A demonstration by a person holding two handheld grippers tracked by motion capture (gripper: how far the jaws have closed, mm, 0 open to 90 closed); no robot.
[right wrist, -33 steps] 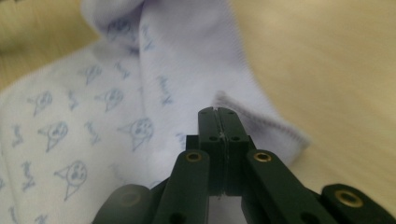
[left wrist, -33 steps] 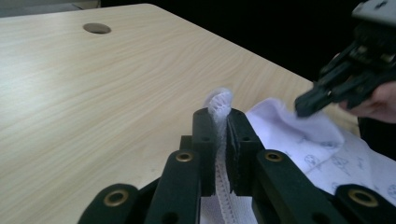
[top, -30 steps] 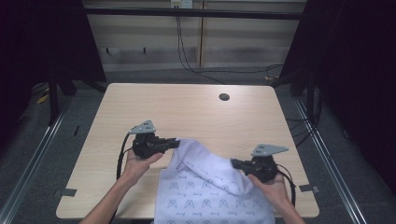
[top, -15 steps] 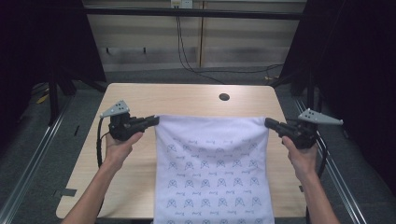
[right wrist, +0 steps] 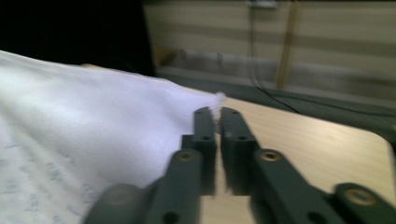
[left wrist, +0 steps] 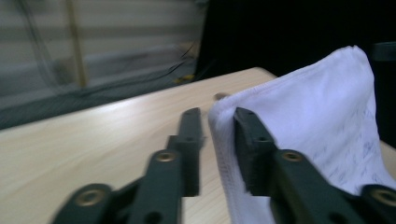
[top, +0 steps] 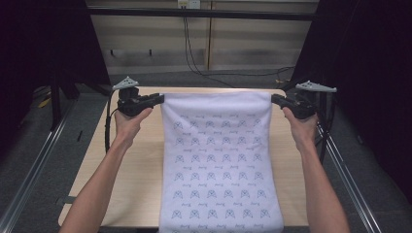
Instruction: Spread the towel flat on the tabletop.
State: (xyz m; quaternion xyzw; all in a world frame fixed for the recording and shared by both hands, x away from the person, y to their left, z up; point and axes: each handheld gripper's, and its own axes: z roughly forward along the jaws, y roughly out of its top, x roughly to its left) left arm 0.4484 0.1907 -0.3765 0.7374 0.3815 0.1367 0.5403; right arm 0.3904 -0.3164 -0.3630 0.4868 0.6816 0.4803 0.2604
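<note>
Over the far half of the table [top: 141,160], the cloth [top: 221,160] is stretched by its 2 top corners between the left gripper [top: 160,98] and the right gripper [top: 273,98]. From there it runs flat toward the person and passes the near edge at the bottom of the high view. It is a thin white fabric printed with rows of small grey marks. I judge it light, soft and quite limp: it will sag, fold or slide wherever it is not held, it offers no stiffness to push against, and it will not break. The stitched hem at the corners is the sensible place to take it, since 1 grip alone would let it bunch up, while 2 corner grips keep the top edge straight. In the left gripper view the left gripper's [left wrist: 217,114] jaws have just been opening and stand moderately apart. The cloth's [left wrist: 317,107] hemmed corner is between them, lying against one jaw with a clear gap to the other, so that side looks released. In the right gripper view the right gripper's [right wrist: 215,112] jaws have also just been opening, but only to a narrow slit. A tuft of the corner sits between their tips, and I cannot tell whether the pads bite on it. A loosened corner is likely to drop and wrinkle the edge. No container is visible on the table, so nothing is being held in one.
</note>
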